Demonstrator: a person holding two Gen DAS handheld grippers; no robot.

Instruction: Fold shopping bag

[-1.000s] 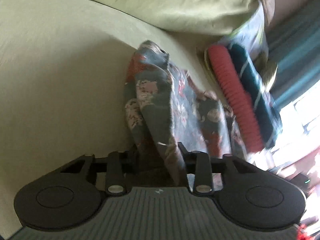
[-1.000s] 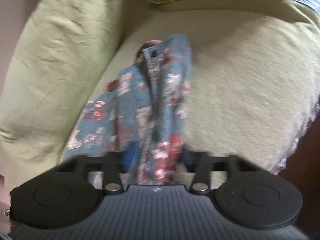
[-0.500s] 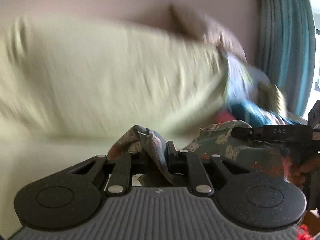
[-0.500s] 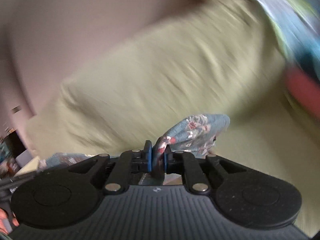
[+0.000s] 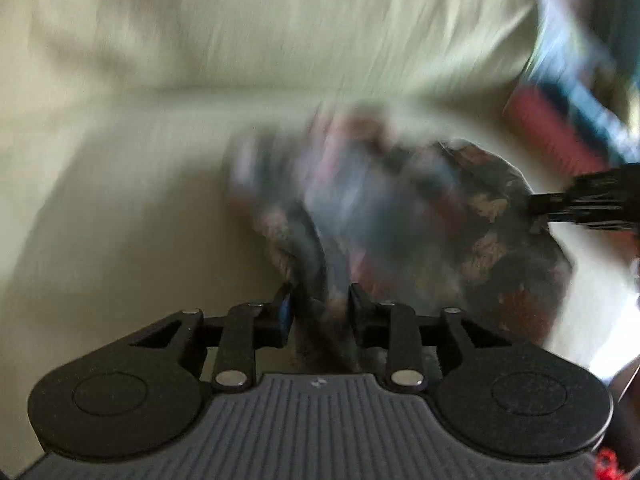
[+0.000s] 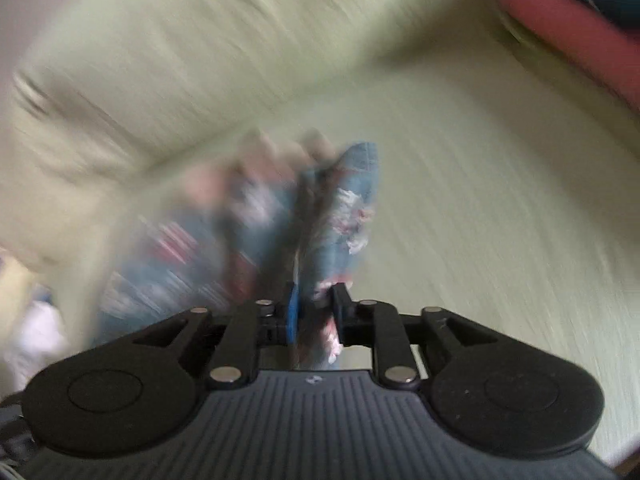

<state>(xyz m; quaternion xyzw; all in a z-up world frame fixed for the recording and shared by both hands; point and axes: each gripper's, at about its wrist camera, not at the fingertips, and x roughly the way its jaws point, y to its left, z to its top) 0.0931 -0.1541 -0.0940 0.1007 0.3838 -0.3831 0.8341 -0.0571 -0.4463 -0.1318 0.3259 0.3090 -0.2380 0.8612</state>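
The blue floral shopping bag hangs crumpled over the pale green sofa seat, heavily blurred by motion. My left gripper is shut on a bunched fold of the bag at its near edge. In the right wrist view the same shopping bag runs up from between the fingers, and my right gripper is shut on its edge. The right gripper also shows as a dark shape at the bag's far right side in the left wrist view.
A pale green sofa seat and its back cushion fill both views. A red and teal striped cushion lies at the right end of the sofa, and shows as a red cushion at the top right in the right wrist view.
Both grippers have swung back down toward the seat with the bag still held. The bag, stretched out in the air half a second ago, now hangs bunched over the cushion.
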